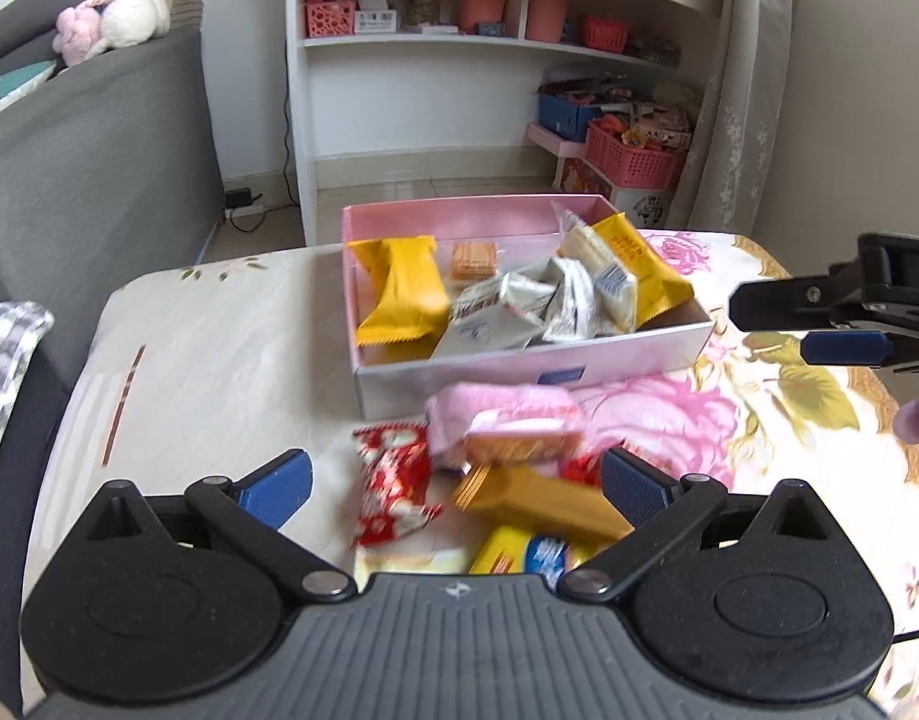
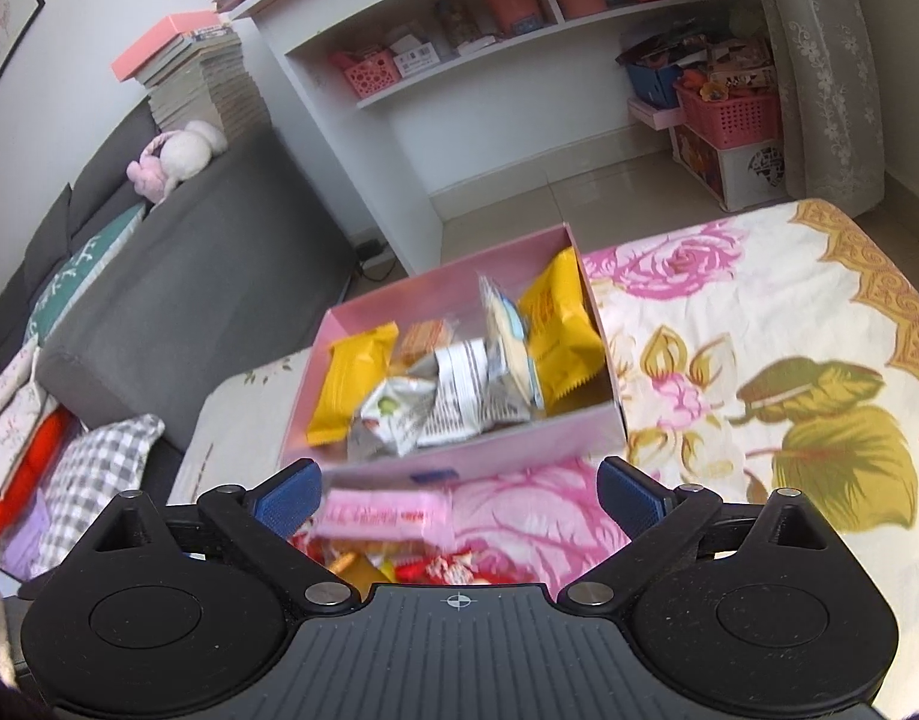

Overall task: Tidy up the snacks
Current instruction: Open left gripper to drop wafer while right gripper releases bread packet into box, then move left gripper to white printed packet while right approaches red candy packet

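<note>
Left hand-held gripper point(image 1: 453, 486): jaws fully spread, nothing held. Right hand-held gripper point(image 2: 459, 489): jaws likewise wide, pads clear of every packet.

The pink box point(image 1: 519, 360) sits on the floral surface point(image 1: 759, 396) at 12 o'clock from both grippers, already part-filled with yellow and silver packets. The loose pile lies at 6 o'clock from the box, just before the left gripper: pink wafer packet point(image 1: 507, 426) on top, red packet point(image 1: 393, 486) at its 8 o'clock, yellow packet point(image 1: 543, 504) beneath.

Risks, as judged:
- Overlapping packets: closing may pinch two at once.
- Slick film may slip from the pads.
- The near box wall may catch a low carry.

The pink wafer packet's long axis runs 9-to-3 o'clock; the red packet's runs 12-to-6.
</note>
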Action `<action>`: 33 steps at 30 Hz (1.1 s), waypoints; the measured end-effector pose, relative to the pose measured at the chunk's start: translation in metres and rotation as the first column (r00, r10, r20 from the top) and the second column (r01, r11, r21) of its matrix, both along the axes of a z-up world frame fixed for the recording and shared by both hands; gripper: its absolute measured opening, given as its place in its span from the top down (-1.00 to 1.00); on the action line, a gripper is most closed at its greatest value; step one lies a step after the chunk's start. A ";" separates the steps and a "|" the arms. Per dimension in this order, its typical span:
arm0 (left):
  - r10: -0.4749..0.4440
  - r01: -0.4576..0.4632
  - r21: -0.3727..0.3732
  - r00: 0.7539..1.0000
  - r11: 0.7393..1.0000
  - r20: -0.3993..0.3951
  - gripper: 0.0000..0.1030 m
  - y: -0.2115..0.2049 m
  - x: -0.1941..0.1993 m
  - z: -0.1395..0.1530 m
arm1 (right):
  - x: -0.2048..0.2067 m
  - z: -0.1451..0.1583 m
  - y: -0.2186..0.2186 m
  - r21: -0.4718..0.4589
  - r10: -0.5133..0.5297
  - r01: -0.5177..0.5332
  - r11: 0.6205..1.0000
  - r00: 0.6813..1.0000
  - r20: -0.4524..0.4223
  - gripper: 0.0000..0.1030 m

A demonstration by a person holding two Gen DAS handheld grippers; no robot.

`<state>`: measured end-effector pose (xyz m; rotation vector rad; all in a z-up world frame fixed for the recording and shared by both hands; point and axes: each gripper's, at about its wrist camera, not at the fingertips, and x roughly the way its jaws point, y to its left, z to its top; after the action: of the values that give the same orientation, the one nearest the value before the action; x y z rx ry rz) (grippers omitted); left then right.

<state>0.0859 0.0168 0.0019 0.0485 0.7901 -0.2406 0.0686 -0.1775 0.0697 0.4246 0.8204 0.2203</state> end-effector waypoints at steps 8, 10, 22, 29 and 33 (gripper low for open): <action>0.026 -0.025 0.010 0.996 1.000 -0.091 -0.99 0.024 -0.010 -0.023 | -0.015 -0.018 0.013 -0.156 0.061 -0.060 0.986 0.998 0.007 -0.94; 0.039 -0.040 -0.009 0.992 0.999 -0.117 -0.99 0.031 -0.011 -0.027 | -0.016 -0.025 0.012 -0.160 0.048 -0.049 0.986 0.999 -0.013 -0.94; 0.078 -0.134 -0.190 0.958 0.973 -0.276 -0.23 0.059 -0.003 -0.035 | -0.006 -0.053 0.023 -0.159 0.036 -0.056 0.986 0.991 -0.125 -0.94; 0.048 -0.130 -0.245 0.947 0.961 -0.316 0.32 0.059 0.000 -0.041 | -0.001 -0.061 0.042 -0.144 0.105 -0.122 0.982 0.987 -0.120 -0.94; 0.027 -0.119 -0.258 0.942 0.959 -0.334 0.57 0.058 0.002 -0.044 | 0.002 -0.067 0.052 -0.175 0.119 -0.138 0.975 0.986 -0.115 -0.94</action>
<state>0.0880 0.0744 -0.0416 -0.2912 1.0815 -0.2899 0.0703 -0.1252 0.0029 0.2116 0.9628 0.2428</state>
